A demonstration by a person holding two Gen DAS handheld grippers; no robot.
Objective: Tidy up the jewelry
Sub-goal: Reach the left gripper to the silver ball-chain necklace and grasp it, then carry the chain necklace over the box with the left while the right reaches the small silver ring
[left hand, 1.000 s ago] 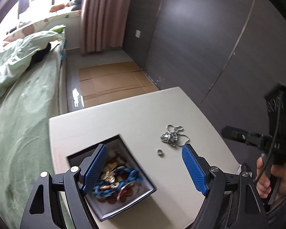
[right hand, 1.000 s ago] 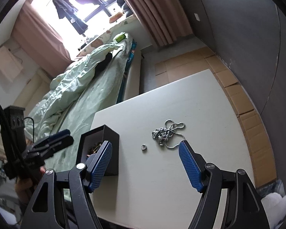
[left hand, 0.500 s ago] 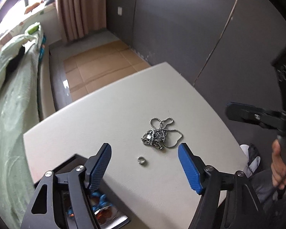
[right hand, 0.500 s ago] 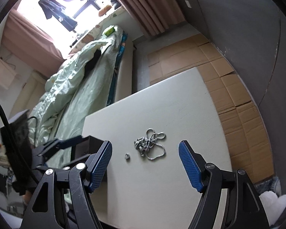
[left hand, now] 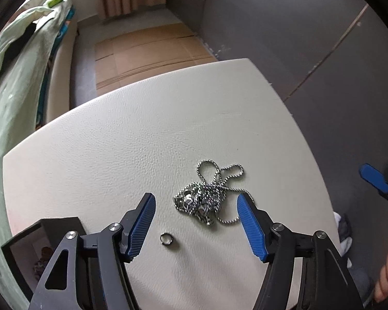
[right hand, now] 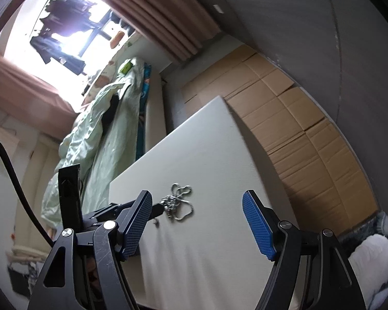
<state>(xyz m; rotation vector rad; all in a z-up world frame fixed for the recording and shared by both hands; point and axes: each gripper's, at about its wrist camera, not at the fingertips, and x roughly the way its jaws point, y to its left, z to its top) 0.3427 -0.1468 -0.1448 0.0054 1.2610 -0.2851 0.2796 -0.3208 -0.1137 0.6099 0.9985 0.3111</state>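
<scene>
Your left gripper (left hand: 196,206) jaws, apart and just narrowed, bracket the tangled silver ball-chain necklace (left hand: 207,196) on the white leather-textured desk (left hand: 116,142), ready for pickup; right gripper (right hand: 197,210) jaws stand apart, empty.

The black box (left hand: 38,235) is cut off by the left tongs' (left hand: 196,222) arm, its contents barely visible

Left claw (left hand: 195,206) moved from box (left hand: 25,235) over necklace (left hand: 207,196), narrowing

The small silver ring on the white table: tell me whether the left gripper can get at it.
Probably yes. The small silver ring lies alone on the white table, under the open left gripper; the tangled silver ball-chain necklace lies apart.
</scene>
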